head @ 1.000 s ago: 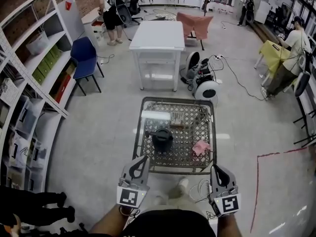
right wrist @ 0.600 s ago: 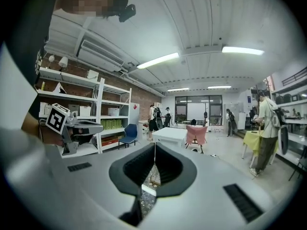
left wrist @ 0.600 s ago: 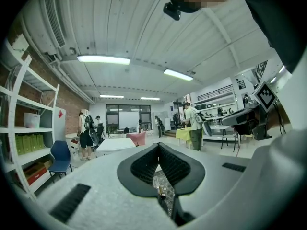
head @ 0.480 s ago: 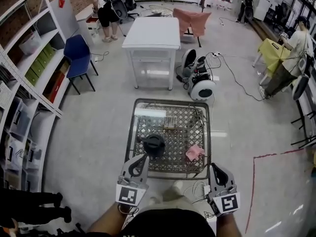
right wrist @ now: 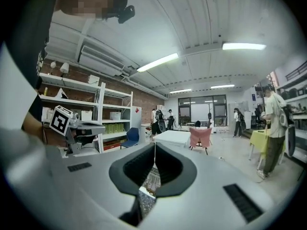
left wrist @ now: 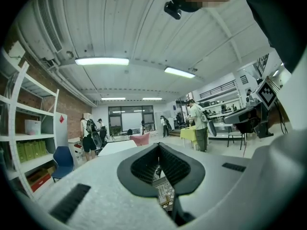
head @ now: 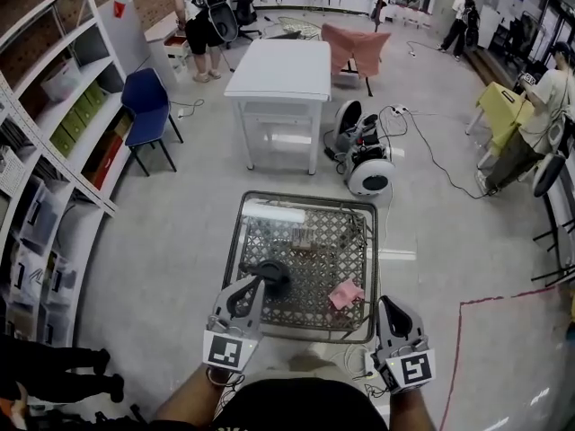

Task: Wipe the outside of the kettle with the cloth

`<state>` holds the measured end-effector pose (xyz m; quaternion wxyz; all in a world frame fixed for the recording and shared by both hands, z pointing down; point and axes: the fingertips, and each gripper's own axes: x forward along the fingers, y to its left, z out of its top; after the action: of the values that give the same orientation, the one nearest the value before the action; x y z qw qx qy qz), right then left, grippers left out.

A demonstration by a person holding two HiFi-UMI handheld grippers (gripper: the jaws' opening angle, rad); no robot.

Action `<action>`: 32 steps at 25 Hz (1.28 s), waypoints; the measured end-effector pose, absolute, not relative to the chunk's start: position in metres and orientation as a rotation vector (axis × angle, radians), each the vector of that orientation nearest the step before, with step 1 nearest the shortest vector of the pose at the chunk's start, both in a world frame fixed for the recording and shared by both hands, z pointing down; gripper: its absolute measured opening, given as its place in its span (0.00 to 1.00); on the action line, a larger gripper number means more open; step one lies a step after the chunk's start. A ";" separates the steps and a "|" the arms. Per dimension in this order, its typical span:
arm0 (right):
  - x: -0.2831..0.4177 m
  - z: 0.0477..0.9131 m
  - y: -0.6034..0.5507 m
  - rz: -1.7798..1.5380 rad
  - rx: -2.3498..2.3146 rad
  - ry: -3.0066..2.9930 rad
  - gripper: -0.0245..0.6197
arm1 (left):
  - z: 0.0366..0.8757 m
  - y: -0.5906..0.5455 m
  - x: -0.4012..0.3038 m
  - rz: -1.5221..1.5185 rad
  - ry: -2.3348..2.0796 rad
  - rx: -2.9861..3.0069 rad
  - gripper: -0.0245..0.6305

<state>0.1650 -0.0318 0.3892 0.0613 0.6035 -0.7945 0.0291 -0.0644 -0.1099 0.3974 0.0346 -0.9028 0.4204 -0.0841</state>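
Both grippers have come closer to the low desk [head: 300,197] since a second ago. Our left gripper [head: 259,284] now overlaps the kettle [head: 274,275] in the head view; we cannot confirm contact. Its jaws are closed tip to tip with nothing between them. Right gripper [head: 387,303] is also clenched and empty, short of the desk's near edge. Kettle stands on the desk's left half, and the pink cloth [head: 345,294] lies apart to its right. We judge no progress yet: cloth not picked up, all wiping remains.
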 end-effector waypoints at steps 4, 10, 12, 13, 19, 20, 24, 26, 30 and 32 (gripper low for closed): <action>0.183 0.391 -0.050 0.070 1.796 -2.423 0.05 | 0.394 -0.127 -0.053 -0.273 1.337 -2.758 0.05; 0.194 0.404 -0.072 0.057 1.720 -2.474 0.05 | 0.397 -0.142 -0.040 -0.312 1.397 -2.727 0.05; 0.198 0.411 -0.078 0.080 1.709 -2.490 0.05 | 0.400 -0.144 -0.036 -0.323 1.406 -2.720 0.05; 0.200 0.414 -0.081 0.092 1.704 -2.496 0.05 | 0.401 -0.144 -0.035 -0.328 1.415 -2.718 0.05; 0.200 0.423 -0.089 0.115 1.703 -2.511 0.05 | 0.414 -0.145 -0.050 -0.395 1.457 -2.686 0.05; 0.200 0.425 -0.088 0.121 1.705 -2.511 0.05 | 0.417 -0.145 -0.051 -0.408 1.456 -2.687 0.05; 0.206 0.438 -0.087 0.178 1.722 -2.486 0.06 | 0.433 -0.153 -0.046 -0.453 1.428 -2.710 0.05; 0.210 0.444 -0.091 0.213 1.737 -2.466 0.06 | 0.444 -0.159 -0.042 -0.455 1.415 -2.736 0.05; 0.217 0.455 -0.099 0.261 1.774 -2.413 0.05 | 0.468 -0.174 -0.033 -0.497 1.370 -2.785 0.05; 0.221 0.470 -0.098 0.264 1.780 -2.366 0.06 | 0.483 -0.183 -0.030 -0.523 1.342 -2.812 0.05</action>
<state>0.2206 -0.0978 0.4702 0.0846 0.5966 -0.7931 0.0884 -0.0301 -0.1834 0.4831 -0.0087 -0.8900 0.4248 -0.1654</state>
